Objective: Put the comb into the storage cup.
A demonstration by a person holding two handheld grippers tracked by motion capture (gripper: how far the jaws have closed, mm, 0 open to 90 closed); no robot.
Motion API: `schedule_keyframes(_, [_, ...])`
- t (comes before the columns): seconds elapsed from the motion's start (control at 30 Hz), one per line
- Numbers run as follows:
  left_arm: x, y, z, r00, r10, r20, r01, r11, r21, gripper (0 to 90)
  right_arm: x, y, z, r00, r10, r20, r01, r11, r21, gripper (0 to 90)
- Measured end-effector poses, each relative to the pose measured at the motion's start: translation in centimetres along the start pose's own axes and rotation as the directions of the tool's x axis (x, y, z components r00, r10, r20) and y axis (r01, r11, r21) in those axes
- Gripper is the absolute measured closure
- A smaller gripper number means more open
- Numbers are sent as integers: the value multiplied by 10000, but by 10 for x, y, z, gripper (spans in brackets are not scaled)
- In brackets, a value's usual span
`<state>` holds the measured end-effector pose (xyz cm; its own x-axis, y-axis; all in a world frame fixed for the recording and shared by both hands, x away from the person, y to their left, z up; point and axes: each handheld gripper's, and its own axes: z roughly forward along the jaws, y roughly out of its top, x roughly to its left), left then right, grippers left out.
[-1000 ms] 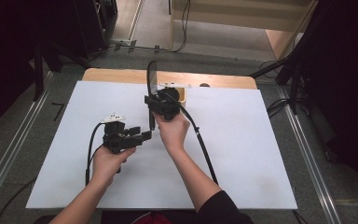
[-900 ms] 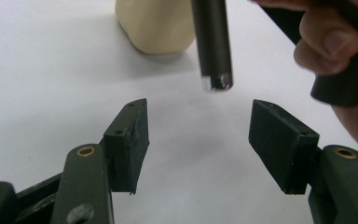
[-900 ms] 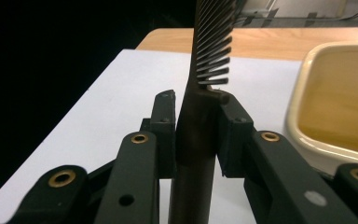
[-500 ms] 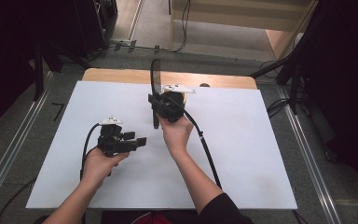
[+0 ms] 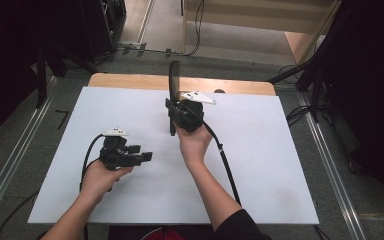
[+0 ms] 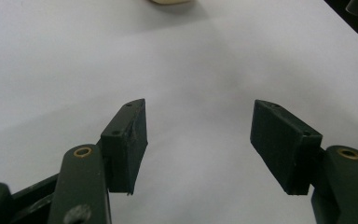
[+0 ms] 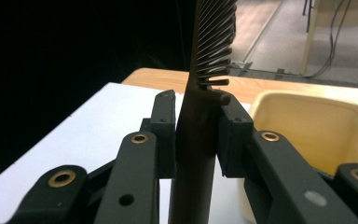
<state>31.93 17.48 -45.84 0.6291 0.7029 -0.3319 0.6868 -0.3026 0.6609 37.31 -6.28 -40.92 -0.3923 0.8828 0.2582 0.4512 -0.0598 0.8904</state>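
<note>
The right tongs (image 7: 195,140) are clenched on the comb (image 7: 200,116) at its handle, holding it upright above the tabletop (image 5: 280,165), teeth free, probably to put it into the yellow tub (image 7: 307,126). The left tongs (image 6: 198,140) are released, waiting aside.

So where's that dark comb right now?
The dark plastic comb stands upright, clamped by its handle in the right tool, held above the far middle of the white table; a cream tub sits just beyond it.
</note>
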Motion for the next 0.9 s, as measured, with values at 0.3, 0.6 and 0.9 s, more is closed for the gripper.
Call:
schedule_keyframes(0.3, [0, -6, -4, 9996, 295, -35, -294, 9994, 183, 377, -8, -1, -8, 9997, 0, 236, 11, 9989, -473, 701])
schedule_keyframes(0.6, [1, -12, -6, 9991, 406, -98, -404, 9989, 254, 350, -13, 2, -12, 9995, 100, 292, -80, 9977, -675, 701])
schedule_keyframes(0.9, [1, -17, -11, 9983, 570, -75, -567, 9976, 388, 350, -17, 7, -16, 9994, 158, 317, -130, 9962, -866, 701])
